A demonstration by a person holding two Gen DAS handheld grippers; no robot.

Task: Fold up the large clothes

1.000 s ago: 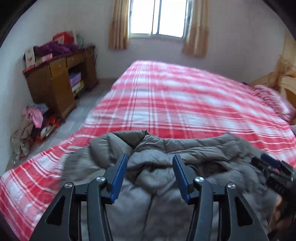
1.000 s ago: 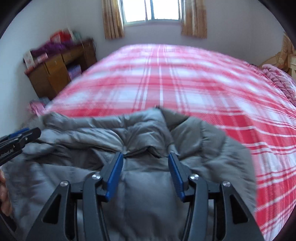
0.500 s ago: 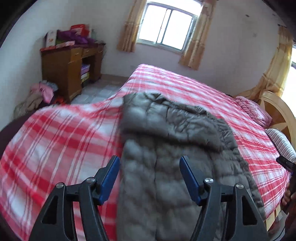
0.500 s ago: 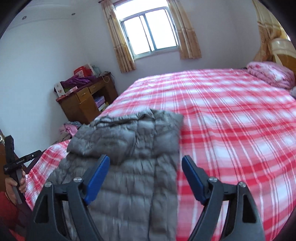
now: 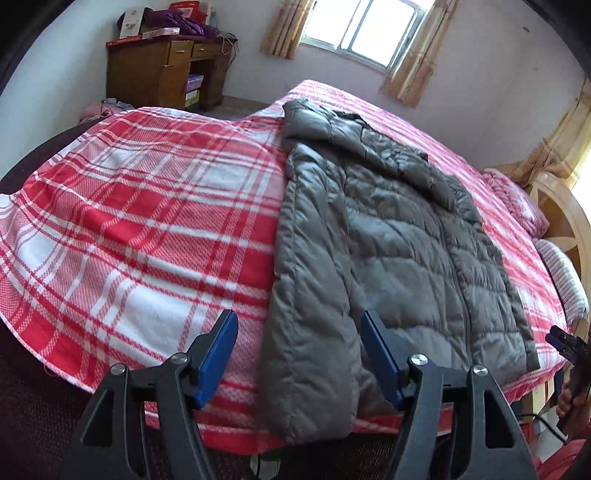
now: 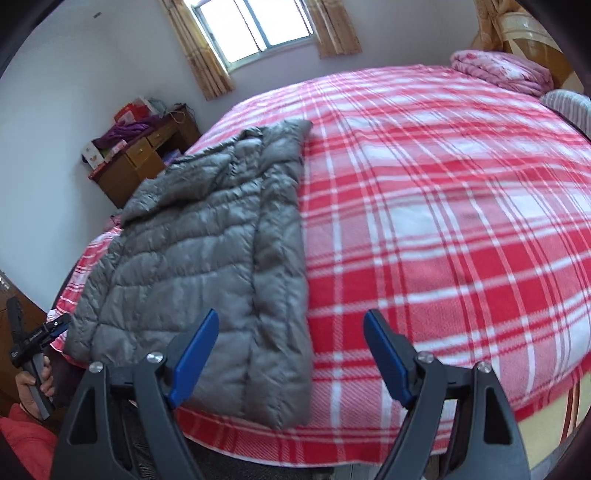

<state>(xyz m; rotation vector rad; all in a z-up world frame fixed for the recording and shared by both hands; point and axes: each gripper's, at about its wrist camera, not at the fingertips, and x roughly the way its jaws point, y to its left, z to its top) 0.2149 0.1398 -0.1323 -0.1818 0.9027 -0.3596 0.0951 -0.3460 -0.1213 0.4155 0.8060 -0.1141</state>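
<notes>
A grey quilted puffer jacket [image 5: 388, 240] lies flat and spread out on the red and white plaid bed [image 5: 147, 206], collar towards the window, hem at the near bed edge. It also shows in the right wrist view [image 6: 207, 243]. My left gripper [image 5: 299, 347] is open and empty, held above the jacket's left sleeve near the hem. My right gripper [image 6: 291, 350] is open and empty, above the jacket's right sleeve and the near bed edge [image 6: 369, 435]. Neither gripper touches the jacket.
A wooden desk [image 5: 162, 74] with clutter stands at the far left by the wall. A window with curtains [image 5: 354, 33] is behind the bed. A pink folded quilt [image 6: 502, 74] and a wooden headboard [image 5: 565, 221] are at the right end.
Both grippers have pulled back and up from the jacket and opened wider. The jacket, bunched near the collar a second ago, now lies spread out flat on the bed.
</notes>
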